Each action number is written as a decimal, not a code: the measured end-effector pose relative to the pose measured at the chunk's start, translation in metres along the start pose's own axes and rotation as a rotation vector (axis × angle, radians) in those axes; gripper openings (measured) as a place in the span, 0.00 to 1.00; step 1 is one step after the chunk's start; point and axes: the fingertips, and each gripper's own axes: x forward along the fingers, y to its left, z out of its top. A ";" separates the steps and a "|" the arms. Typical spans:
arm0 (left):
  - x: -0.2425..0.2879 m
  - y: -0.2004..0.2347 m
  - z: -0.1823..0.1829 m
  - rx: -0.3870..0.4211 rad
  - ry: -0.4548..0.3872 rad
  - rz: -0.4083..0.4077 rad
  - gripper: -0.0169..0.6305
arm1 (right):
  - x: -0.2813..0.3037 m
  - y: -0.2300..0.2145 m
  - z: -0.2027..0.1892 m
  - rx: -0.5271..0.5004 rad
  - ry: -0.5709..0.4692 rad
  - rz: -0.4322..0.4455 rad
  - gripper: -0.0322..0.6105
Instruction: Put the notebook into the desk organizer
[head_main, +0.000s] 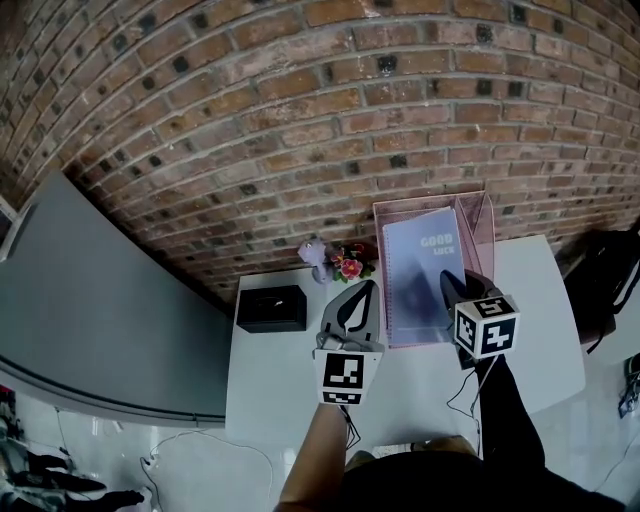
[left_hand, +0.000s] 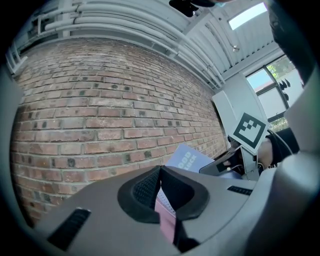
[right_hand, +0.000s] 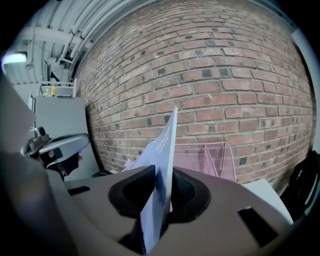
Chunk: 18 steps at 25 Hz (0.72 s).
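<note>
light: even daylight — soft shadows | lens: fisheye-bent edges, dark corners

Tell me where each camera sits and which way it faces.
Head view: on the person's head, steeply down at table, desk organizer; arms show.
Left gripper view: rides the left hand-held gripper, faces the brick wall; jaws pinch the organizer's edge.
Right gripper view: rides the right hand-held gripper, faces the same wall; notebook between jaws.
All share the notebook.

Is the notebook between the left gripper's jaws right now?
No, the left gripper has a pink edge of the desk organizer between its jaws, and the notebook stands further right.
</note>
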 end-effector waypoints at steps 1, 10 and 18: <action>0.001 0.001 -0.001 0.001 0.002 0.002 0.05 | 0.003 -0.001 -0.001 -0.012 0.008 -0.006 0.19; 0.016 0.008 -0.006 0.006 0.018 0.006 0.05 | 0.026 -0.008 -0.012 -0.151 0.086 -0.077 0.23; 0.027 0.009 -0.013 0.006 0.031 -0.009 0.05 | 0.036 -0.020 -0.023 -0.205 0.127 -0.138 0.30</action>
